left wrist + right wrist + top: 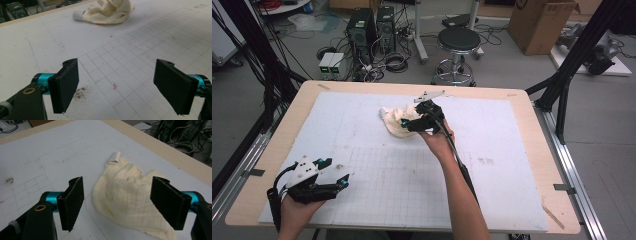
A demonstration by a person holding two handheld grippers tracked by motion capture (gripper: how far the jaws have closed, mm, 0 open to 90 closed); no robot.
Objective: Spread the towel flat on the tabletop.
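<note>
— Cream muslin, crumpled: we see the cloth [399, 121] lying in a heap on the white foam mat [362, 125], toward 12 o'clock from the mat's middle. What pokes out of it?

— A small white cylinder [113, 157] — in the right gripper view it shows at the heap's far edge, touching the fabric, its other end hidden under the folds. We cannot tell what it is.

— And the right gripper [412, 123]?

— We find it over the cloth's 3 o'clock side, held from the 6 o'clock direction. In its own view the 2 jaws stand wide apart with the cloth [130, 202] below and between them, and nothing is clamped. Whether the pads touch the fabric we cannot tell.

— The left gripper [333, 174]?

— Near the mat's 7 o'clock corner, well apart from the cloth. Its jaws are spread wide too, bare, above the gridded part of the mat [130, 57]; a dark smudge [80, 92] sits on the mat just beside the left-hand pad in that view, and the cloth [110, 11] lies far off at 12 o'clock.

— The mat rests on what?

— A pale wooden table [539, 150], its edge showing all round.
</note>
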